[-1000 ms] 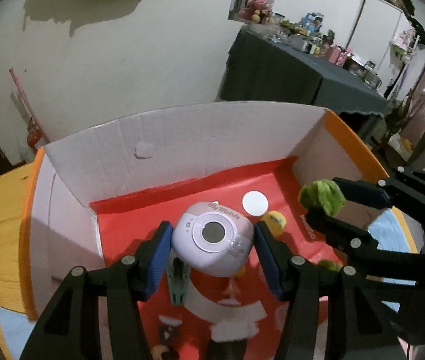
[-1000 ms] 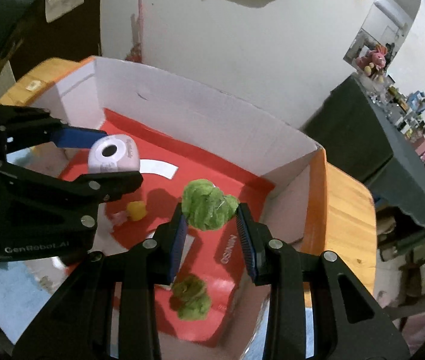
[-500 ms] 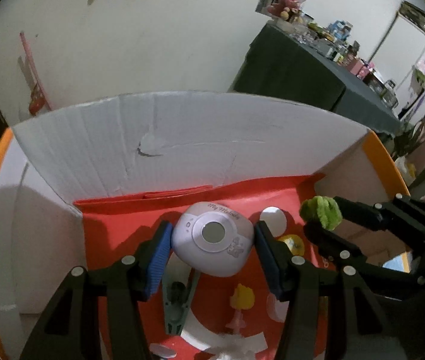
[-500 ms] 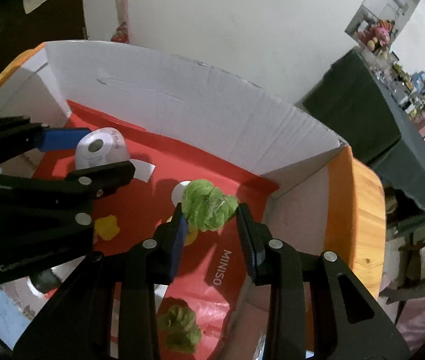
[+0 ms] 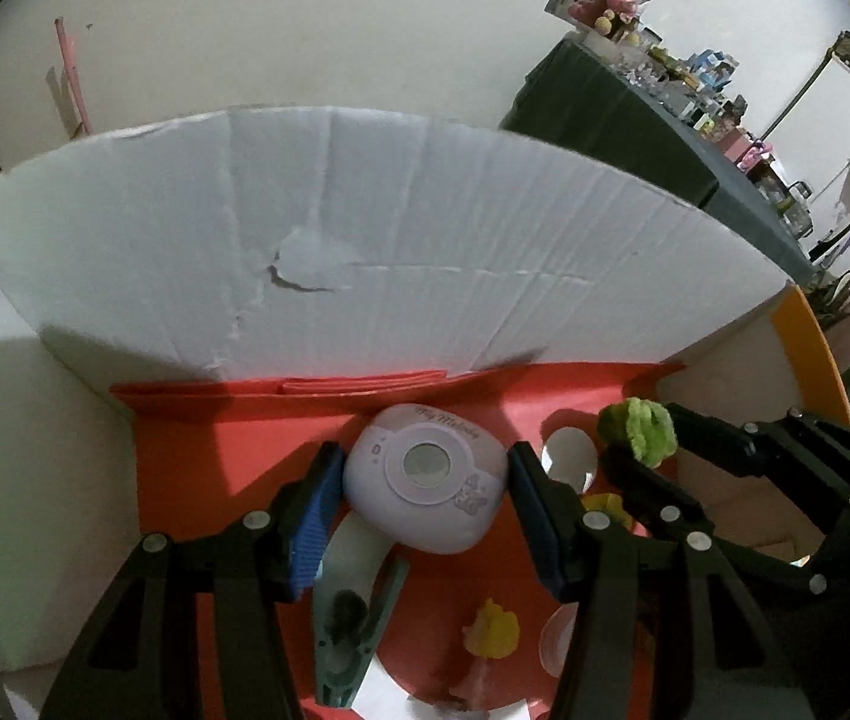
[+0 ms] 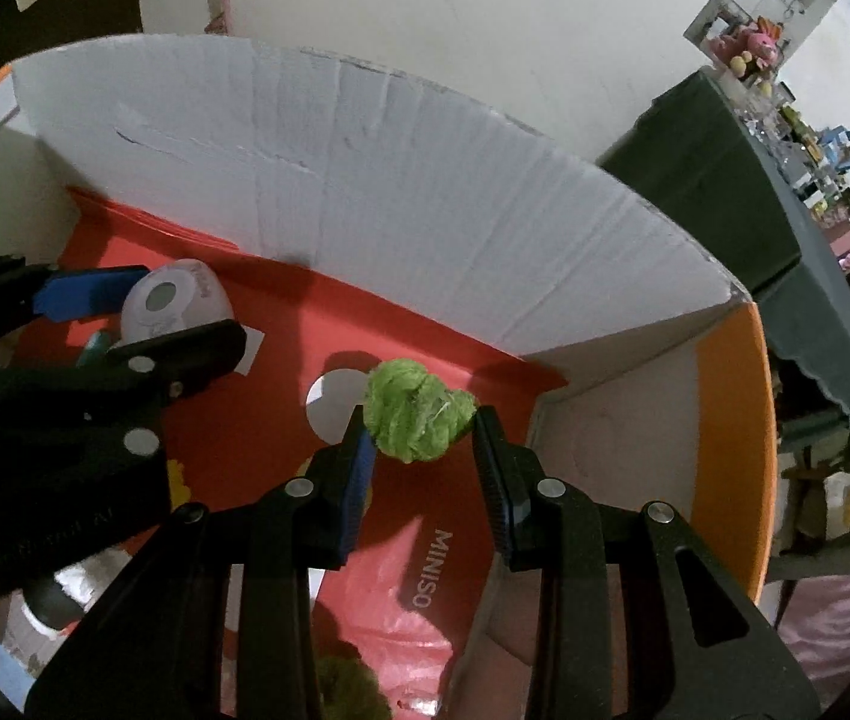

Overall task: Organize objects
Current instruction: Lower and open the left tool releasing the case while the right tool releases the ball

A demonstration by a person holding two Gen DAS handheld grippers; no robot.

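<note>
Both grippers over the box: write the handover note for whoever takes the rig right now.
Left gripper: shut on the lilac My Melody gadget, held low over the red floor of the cardboard box.
Right gripper: shut on a green yarn pompom, also inside the box, near its right end.
Already lying in the box: a second green pompom, a teal clip, yellow bits.
Done: both items carried in.
Left: probably set each down, release, withdraw.

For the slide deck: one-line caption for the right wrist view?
Right claw grips a green yarn ball above the red-lined cardboard box; left claw holds a lilac speaker.
</note>
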